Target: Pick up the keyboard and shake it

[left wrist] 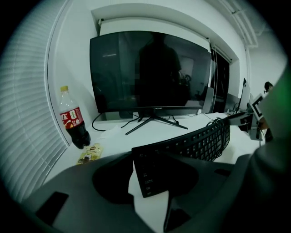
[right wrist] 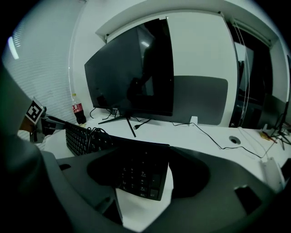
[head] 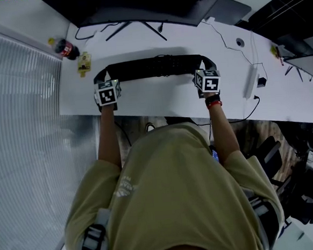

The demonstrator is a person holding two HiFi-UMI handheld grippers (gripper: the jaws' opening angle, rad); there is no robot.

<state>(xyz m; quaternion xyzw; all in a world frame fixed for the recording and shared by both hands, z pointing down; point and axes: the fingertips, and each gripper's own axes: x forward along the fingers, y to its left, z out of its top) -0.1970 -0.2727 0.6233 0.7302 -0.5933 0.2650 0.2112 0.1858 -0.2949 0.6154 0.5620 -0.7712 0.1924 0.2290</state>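
Note:
A long black keyboard (head: 154, 67) lies across the white desk (head: 160, 102) in front of the monitor. My left gripper (head: 100, 78) is at its left end. In the left gripper view that end (left wrist: 150, 173) sits between the jaws of the left gripper (left wrist: 150, 184), with a strip of white desk showing between the left jaw and the keyboard's edge. My right gripper (head: 210, 68) is at the right end. In the right gripper view the number-pad end (right wrist: 138, 175) lies between the jaws of the right gripper (right wrist: 145, 184), with a white gap beside the right jaw.
A dark monitor (head: 136, 4) on a splayed stand rises just behind the keyboard. A cola bottle (head: 64, 48) and a snack packet (head: 84, 62) lie at the desk's left end beside the blinds. A white power strip (head: 251, 82) and cables lie to the right.

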